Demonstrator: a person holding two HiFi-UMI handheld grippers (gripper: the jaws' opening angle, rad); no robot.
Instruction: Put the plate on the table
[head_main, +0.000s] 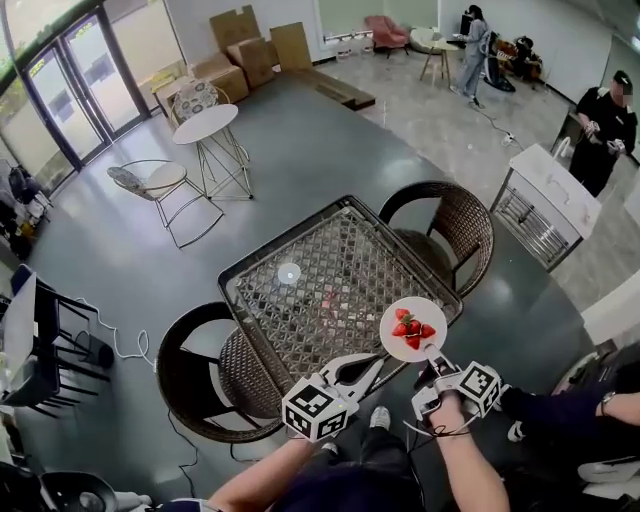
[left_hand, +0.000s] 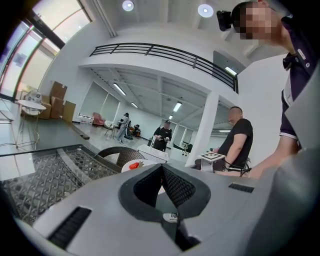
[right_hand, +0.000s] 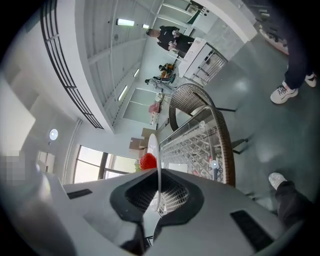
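- The right gripper (head_main: 430, 356) grips the plate (head_main: 427, 309) by the rim. In the right gripper view the plate stands edge-on between the two fingers (right_hand: 176, 194), which are clamped on it.
- The plate carries strawberries (head_main: 412, 330) and sits at the tabletop's (head_main: 320, 290) near right corner, partly past its edge. Whether it already touches the tabletop or hangs just above it cannot be told.
- The left gripper (head_main: 366, 371) is at the tabletop's near edge, just beside the plate. Its fingers (left_hand: 178, 188) are closed on nothing, so it gives no support.
- To do this step well, carry the plate further in over the tabletop, so that all of it has surface beneath.
- Hold it level on the way; a one-sided rim grip lets the far side droop, and the strawberries would likely roll off.
- Lower it gently until the base lies flat on the tabletop, and only then part the fingers.
- Draw the right gripper back along the tabletop toward its near edge, low and straight, so the fingers do not drag the rim.
- Stay clear of the small white disc (head_main: 288, 272) nearer the tabletop's middle.
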